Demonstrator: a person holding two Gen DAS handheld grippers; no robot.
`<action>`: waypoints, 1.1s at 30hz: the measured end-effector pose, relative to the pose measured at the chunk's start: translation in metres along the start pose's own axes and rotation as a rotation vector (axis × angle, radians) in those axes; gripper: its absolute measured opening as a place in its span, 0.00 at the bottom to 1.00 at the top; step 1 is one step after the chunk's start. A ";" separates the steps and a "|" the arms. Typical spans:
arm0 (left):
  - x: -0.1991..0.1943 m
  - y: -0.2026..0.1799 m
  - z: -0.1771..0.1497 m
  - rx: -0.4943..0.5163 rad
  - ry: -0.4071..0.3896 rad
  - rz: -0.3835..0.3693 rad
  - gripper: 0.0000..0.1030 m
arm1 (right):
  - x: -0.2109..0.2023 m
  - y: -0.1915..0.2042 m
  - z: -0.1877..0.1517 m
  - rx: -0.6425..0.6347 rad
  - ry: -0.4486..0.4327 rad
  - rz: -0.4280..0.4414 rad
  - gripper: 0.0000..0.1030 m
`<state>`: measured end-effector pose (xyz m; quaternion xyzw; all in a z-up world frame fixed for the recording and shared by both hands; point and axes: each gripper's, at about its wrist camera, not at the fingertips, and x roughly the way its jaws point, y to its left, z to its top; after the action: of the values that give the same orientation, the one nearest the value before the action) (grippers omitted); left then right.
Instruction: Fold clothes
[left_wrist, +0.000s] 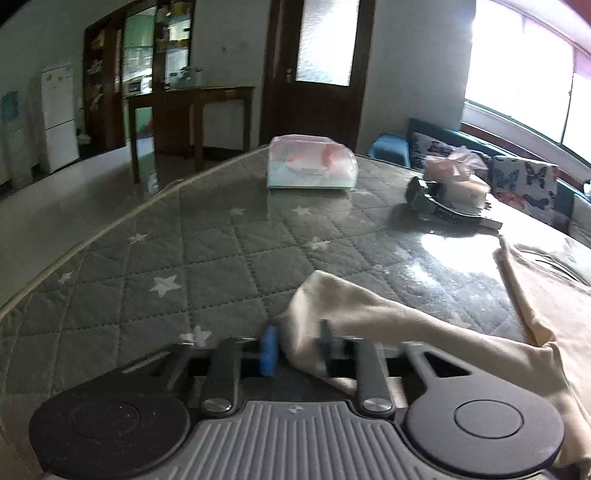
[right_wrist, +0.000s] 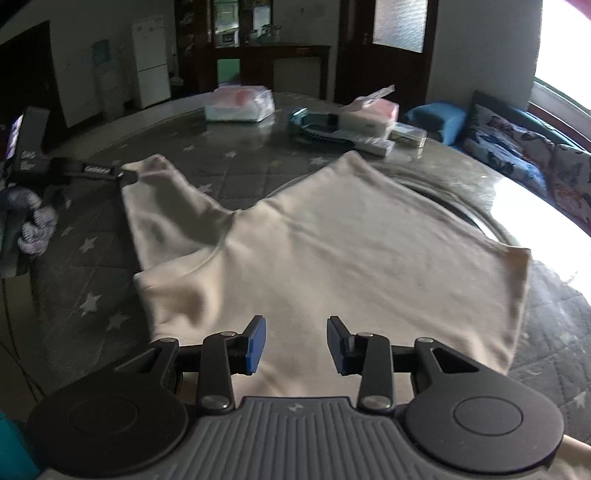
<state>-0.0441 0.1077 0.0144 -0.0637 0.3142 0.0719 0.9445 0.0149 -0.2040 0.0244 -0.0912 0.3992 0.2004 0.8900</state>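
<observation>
A cream long-sleeved top (right_wrist: 332, 251) lies spread flat on the grey star-quilted table cover (right_wrist: 92, 295). One sleeve (right_wrist: 162, 199) stretches out to the left. In the left wrist view that sleeve's end (left_wrist: 332, 310) sits bunched between the two fingers of my left gripper (left_wrist: 297, 347), which is shut on it. From the right wrist view the left gripper (right_wrist: 92, 171) shows at the far left, at the sleeve tip. My right gripper (right_wrist: 295, 345) hovers open above the near edge of the top's body, with nothing between its fingers.
A pink and white tissue pack (right_wrist: 240, 103) and a pile of boxes with a teal brush (right_wrist: 347, 125) sit at the back of the table. Dark patterned clothing (right_wrist: 29, 221) lies at the left edge. Butterfly cushions (right_wrist: 517, 147) line the right, and the table edge (left_wrist: 92, 240) curves away on the left.
</observation>
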 end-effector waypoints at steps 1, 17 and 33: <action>0.001 -0.001 0.000 0.007 -0.007 0.001 0.10 | 0.000 0.003 -0.001 -0.007 0.007 0.014 0.35; -0.014 0.016 0.006 -0.096 -0.011 -0.009 0.18 | -0.016 0.041 0.001 -0.111 0.013 0.107 0.35; -0.006 0.015 0.000 -0.135 0.038 -0.012 0.13 | 0.035 0.081 0.022 -0.163 0.011 0.203 0.37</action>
<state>-0.0521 0.1222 0.0167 -0.1304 0.3262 0.0861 0.9323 0.0154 -0.1140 0.0128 -0.1236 0.3937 0.3208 0.8525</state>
